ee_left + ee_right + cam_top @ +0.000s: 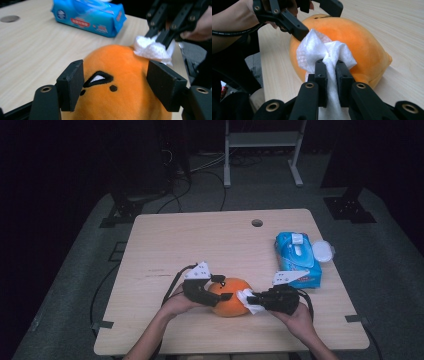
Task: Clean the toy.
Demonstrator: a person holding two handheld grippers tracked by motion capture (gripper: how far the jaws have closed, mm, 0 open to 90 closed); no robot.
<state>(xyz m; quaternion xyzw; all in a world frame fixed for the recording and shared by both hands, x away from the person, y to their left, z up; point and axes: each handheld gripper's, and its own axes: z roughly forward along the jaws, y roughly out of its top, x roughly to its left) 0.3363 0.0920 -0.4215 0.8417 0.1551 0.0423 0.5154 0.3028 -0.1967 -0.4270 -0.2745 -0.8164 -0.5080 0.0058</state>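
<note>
An orange plush toy (231,297) with a stitched face lies on the wooden table (200,240) near its front edge. My left gripper (223,289) comes in from the left, and its pads (71,85) press on both sides of the toy (120,65). My right gripper (331,72) is shut on a crumpled white wipe (319,52). It holds that wipe (247,301) against the toy's right side (357,42). One left finger (294,26) sits just beside the wipe.
A blue pack of wet wipes (297,259) lies at the right of the table, with a round white lid (322,251) beside it. A cable hole (257,223) is near the far edge. Both forearms enter from the bottom.
</note>
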